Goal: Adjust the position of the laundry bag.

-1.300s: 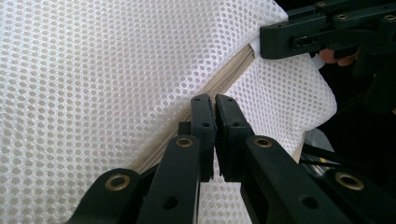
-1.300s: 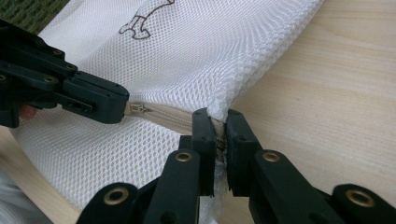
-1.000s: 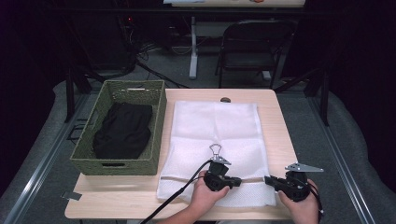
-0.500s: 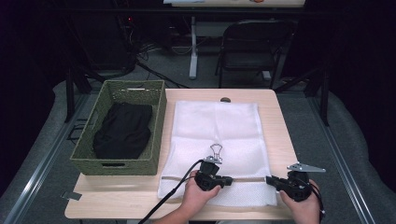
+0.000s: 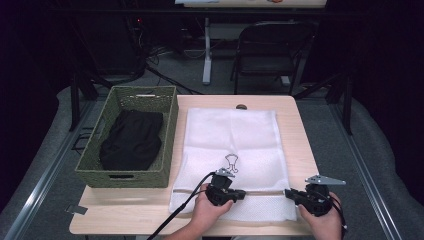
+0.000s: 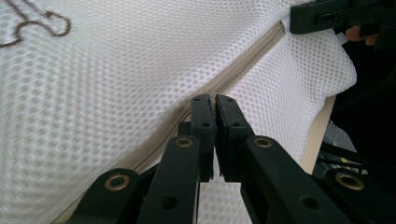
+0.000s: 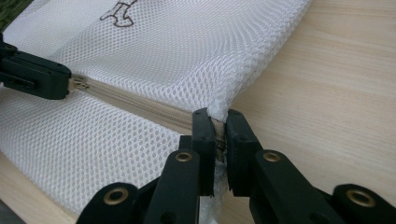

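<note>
A white mesh laundry bag (image 5: 235, 135) lies flat on the wooden table (image 5: 300, 130), with a beige zipper (image 5: 265, 192) running across its near end. My left gripper (image 5: 244, 194) is shut on the zipper pull (image 7: 80, 84), partway along the zipper. In the left gripper view the jaws (image 6: 215, 100) meet right on the zipper line (image 6: 247, 60). My right gripper (image 5: 287, 193) is shut on the bag's right edge (image 7: 217, 116), where the zipper (image 7: 140, 103) ends. Both grippers face each other along the zipper.
A green woven basket (image 5: 170, 125) stands left of the bag and holds a black garment (image 5: 132, 140). A small dark figure (image 5: 231, 162) is printed on the bag. A folding chair (image 5: 272, 50) and desk legs stand beyond the table's far edge.
My left gripper has slid a little to the left along the zipper, away from the right gripper. The right gripper has stayed in place on the bag's edge.
</note>
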Tool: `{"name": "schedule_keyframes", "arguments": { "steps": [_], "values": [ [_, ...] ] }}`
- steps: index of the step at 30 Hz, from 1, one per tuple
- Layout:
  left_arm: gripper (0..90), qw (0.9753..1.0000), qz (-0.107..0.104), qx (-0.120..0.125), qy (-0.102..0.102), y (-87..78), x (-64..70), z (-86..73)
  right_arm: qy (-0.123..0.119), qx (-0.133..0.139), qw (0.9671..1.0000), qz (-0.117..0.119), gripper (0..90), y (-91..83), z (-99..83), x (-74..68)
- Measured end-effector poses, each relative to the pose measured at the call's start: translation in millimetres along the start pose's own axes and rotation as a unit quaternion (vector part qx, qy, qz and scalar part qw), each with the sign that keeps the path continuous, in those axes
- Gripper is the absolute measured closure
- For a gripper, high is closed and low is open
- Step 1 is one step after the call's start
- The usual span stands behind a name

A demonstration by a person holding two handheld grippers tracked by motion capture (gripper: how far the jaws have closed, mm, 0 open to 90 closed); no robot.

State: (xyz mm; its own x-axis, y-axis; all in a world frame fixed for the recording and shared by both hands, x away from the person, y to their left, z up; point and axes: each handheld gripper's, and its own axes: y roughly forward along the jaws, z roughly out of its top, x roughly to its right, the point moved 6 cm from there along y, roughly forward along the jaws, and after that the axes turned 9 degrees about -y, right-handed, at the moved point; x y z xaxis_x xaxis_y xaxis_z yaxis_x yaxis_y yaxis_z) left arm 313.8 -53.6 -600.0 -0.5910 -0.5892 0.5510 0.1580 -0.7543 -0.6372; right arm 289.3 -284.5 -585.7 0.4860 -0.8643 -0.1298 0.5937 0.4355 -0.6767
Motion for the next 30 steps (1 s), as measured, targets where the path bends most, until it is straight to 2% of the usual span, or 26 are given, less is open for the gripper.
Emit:
{"name": "schedule_keyframes", "arguments": {
  "steps": [2, 6, 9, 17, 20, 25, 30],
  "values": [
    [87.1, 1.0000, 0.002, 0.000, -0.003, -1.0, -1.5, -0.9, 0.009, 0.002, 0.9999, 0.007, 83.9, -0.6, -0.5, 1.2],
    [87.1, 1.0000, 0.003, 0.000, -0.002, -2.5, -3.4, -1.9, 0.003, 0.000, 1.0000, 0.002, 83.9, 0.0, -0.3, 1.0],
    [87.2, 1.0000, 0.005, 0.000, -0.006, -4.3, -5.2, -2.6, -0.007, -0.004, 0.9999, -0.010, 83.9, 0.2, -0.3, 1.2],
    [87.2, 0.9999, 0.007, 0.002, -0.010, -10.0, -8.5, -4.5, -0.007, -0.007, 0.9999, -0.014, 83.9, 0.3, -0.5, 1.7],
    [87.2, 0.9999, 0.008, 0.000, -0.010, -11.8, -10.6, -5.5, -0.010, -0.012, 0.9996, -0.024, 83.9, 0.9, -1.1, 2.7],
    [87.1, 0.9999, 0.009, 0.000, -0.015, -13.8, -13.8, -7.4, -0.009, -0.014, 0.9995, -0.028, 83.8, 1.8, -1.1, 2.2],
    [87.1, 0.9998, 0.014, -0.002, -0.013, -16.9, -16.8, -8.7, -0.020, -0.023, 0.9986, -0.043, 83.8, 1.3, -1.2, 2.5]
  ]
}}
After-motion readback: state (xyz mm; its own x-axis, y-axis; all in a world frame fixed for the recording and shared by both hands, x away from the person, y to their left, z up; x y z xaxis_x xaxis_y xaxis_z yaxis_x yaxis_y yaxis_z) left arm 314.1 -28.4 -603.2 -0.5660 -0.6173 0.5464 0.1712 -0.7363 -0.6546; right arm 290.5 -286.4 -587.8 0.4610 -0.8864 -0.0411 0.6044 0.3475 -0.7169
